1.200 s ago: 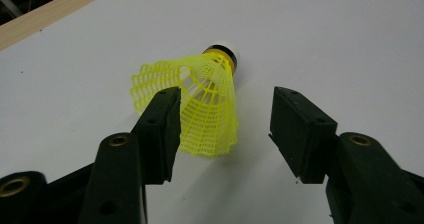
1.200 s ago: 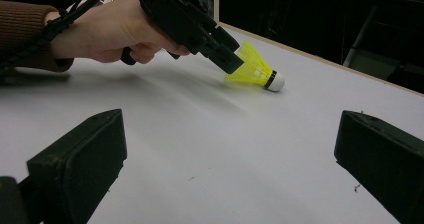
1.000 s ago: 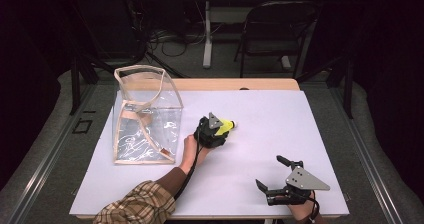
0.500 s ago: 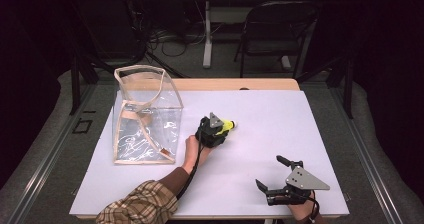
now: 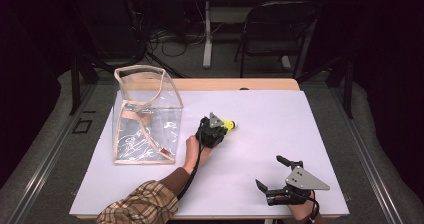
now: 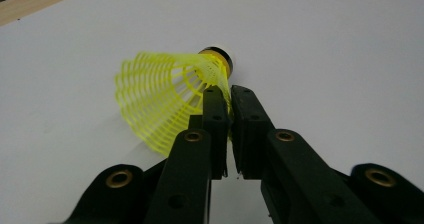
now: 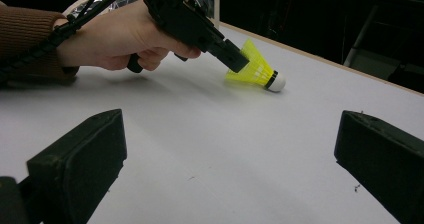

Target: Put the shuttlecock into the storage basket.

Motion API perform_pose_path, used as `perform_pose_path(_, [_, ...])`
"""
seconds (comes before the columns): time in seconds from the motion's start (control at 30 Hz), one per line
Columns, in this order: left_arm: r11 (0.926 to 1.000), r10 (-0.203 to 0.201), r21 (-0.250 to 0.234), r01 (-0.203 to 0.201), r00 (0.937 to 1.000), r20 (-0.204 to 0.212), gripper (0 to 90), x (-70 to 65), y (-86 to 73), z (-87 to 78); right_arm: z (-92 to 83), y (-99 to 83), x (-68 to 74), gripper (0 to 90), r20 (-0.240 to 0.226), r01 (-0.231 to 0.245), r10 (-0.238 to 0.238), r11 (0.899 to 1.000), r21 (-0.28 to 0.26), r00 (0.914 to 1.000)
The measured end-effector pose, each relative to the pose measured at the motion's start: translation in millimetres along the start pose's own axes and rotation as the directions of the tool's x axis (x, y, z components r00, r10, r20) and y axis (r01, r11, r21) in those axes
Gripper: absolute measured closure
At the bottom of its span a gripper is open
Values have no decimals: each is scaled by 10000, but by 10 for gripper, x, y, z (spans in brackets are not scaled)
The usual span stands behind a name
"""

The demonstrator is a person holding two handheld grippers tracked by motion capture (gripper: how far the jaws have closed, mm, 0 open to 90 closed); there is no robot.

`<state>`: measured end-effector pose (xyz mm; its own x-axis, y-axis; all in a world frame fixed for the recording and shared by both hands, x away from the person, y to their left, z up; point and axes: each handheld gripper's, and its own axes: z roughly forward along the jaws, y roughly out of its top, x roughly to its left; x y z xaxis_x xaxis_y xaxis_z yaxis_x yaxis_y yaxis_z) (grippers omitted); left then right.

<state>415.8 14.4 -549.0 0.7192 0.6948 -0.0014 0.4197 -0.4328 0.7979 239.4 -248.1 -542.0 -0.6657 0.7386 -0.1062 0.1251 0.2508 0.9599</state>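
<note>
A yellow plastic shuttlecock (image 5: 230, 125) with a white cork tip lies near the middle of the white table (image 5: 280, 114). My left gripper (image 5: 223, 128) is shut on the edge of its mesh skirt. In the left gripper view the two jaws pinch the yellow mesh of the shuttlecock (image 6: 160, 96), and the cork points away from the left gripper (image 6: 230, 98). The right gripper view shows the shuttlecock (image 7: 257, 68) with its cork down at the table, held by the left gripper (image 7: 238, 60). My right gripper (image 5: 270, 172) stands open near the front right edge, its jaws wide apart around nothing (image 7: 230, 139).
A clear plastic bag (image 5: 145, 116) with beige trim stands upright and open at the table's left. A wooden strip (image 5: 260, 84) runs along the far edge. A folding chair (image 5: 277, 29) and cables sit on the floor beyond.
</note>
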Motion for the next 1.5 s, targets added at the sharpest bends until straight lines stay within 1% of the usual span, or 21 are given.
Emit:
perform_pose_path(0.07, [10000,29,16,-29,10000,24,883,-4,1,2,-1,0,0,0,8,-5,5,10000,-9,10000])
perform_pose_path(0.2, [9999,94,-43,-94,9999,45,891,-6,7,-3,0,0,-1,0,15,-17,17,10000,-26,10000])
perform_pose_path(0.27, [9998,107,-170,-105,9999,109,892,-1,15,-13,1,-1,-2,0,7,-28,28,10000,-30,10000])
perform_pose_path(0.43, [9996,132,-245,-128,9997,183,892,-5,30,-34,1,-2,-8,0,-2,2,-2,10000,-16,10000])
perform_pose_path(0.53, [9993,242,-277,-236,9994,249,893,-8,42,-53,-1,-2,-7,0,1,-23,23,10000,-33,10000])
perform_pose_path(0.73, [9985,325,-449,-310,9989,345,892,-21,65,-81,-7,-1,-12,0,-5,13,-13,10000,-15,10000])
perform_pose_path(0.83, [9976,342,-620,-317,9986,395,892,-20,86,-114,-7,-1,-10,0,3,28,-28,10000,-22,10000])
perform_pose_path(1.1, [9956,353,-878,-316,9985,409,893,-11,158,-180,-3,-2,-4,0,18,-15,15,10000,-8,10000])
perform_pose_path(1.5, [9941,476,-992,-432,9979,428,892,3,228,-242,-1,-4,-8,0,24,7,-7,10000,7,10000])
